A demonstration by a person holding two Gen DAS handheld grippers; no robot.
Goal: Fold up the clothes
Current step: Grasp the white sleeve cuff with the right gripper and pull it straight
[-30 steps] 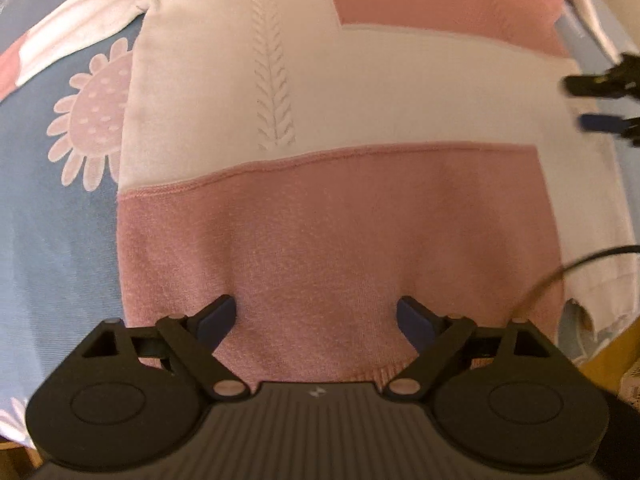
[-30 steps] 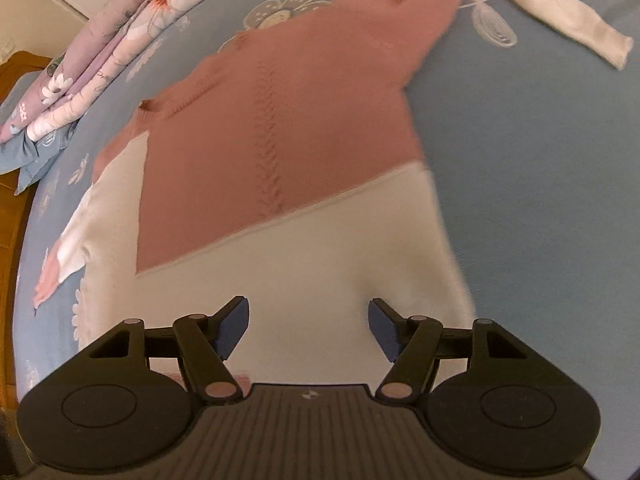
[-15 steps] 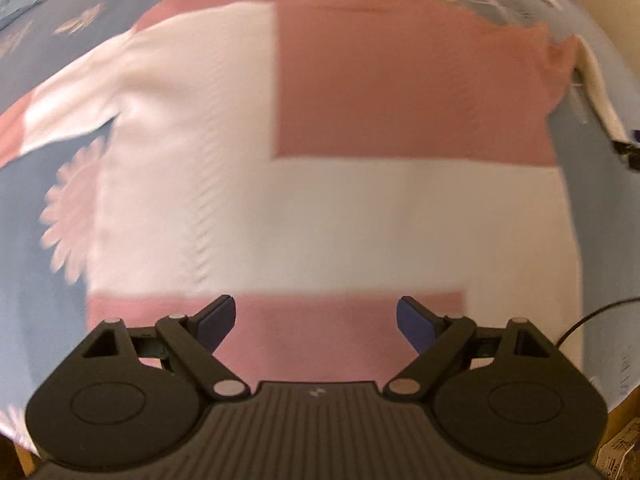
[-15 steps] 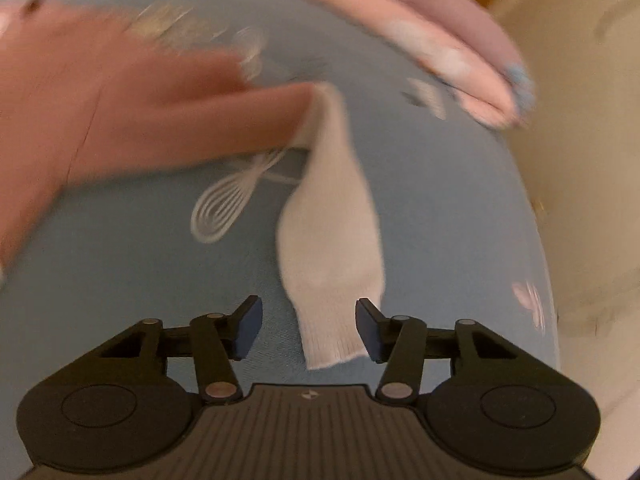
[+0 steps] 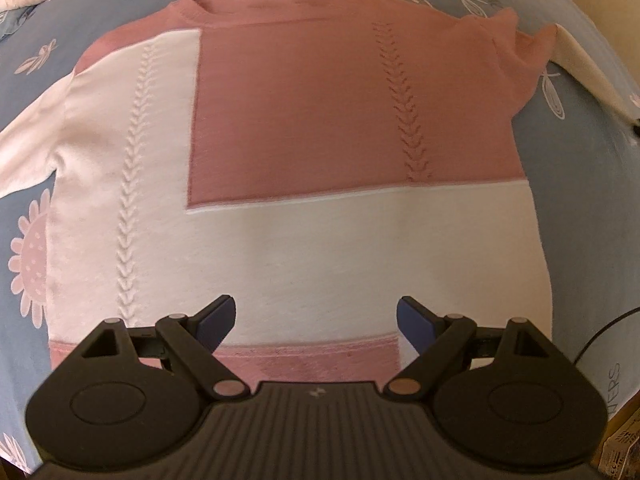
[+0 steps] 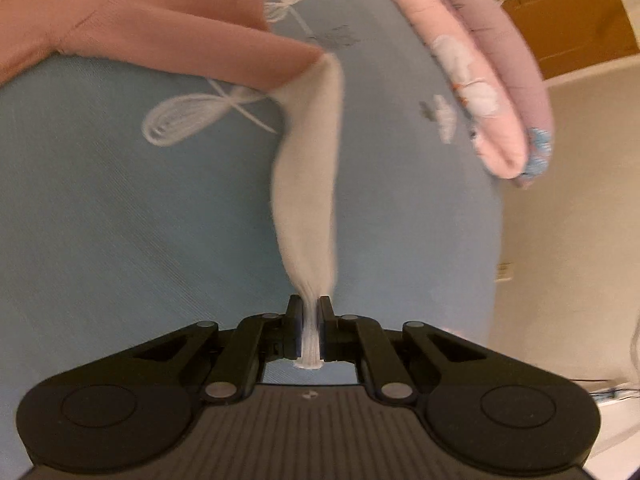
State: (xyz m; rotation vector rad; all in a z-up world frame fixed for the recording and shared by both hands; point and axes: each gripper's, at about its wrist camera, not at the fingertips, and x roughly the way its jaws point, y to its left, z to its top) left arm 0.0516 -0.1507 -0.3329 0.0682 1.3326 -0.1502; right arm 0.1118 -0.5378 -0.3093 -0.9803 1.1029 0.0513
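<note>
White ribbed cuff (image 6: pixel 309 344) of the pink-and-white sweater (image 5: pixel 304 168), spread flat on the blue floral bedsheet (image 6: pixel 120 216), is now pinched by the just-closed right gripper (image 6: pixel 309 322), readying a sleeve fold; left gripper (image 5: pixel 316 320) hovers spread, empty.

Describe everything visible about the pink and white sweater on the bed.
The sweater is a soft knit in dusty pink and cream blocks with raised braided stitch lines and a pink ribbed hem. It lies spread flat on the blue floral bedsheet, neckline farthest from the left wrist camera. One sleeve, pink then cream, stretches sideways; its cuff is pinched in the shut right gripper. The left gripper hangs open above the hem.
</note>
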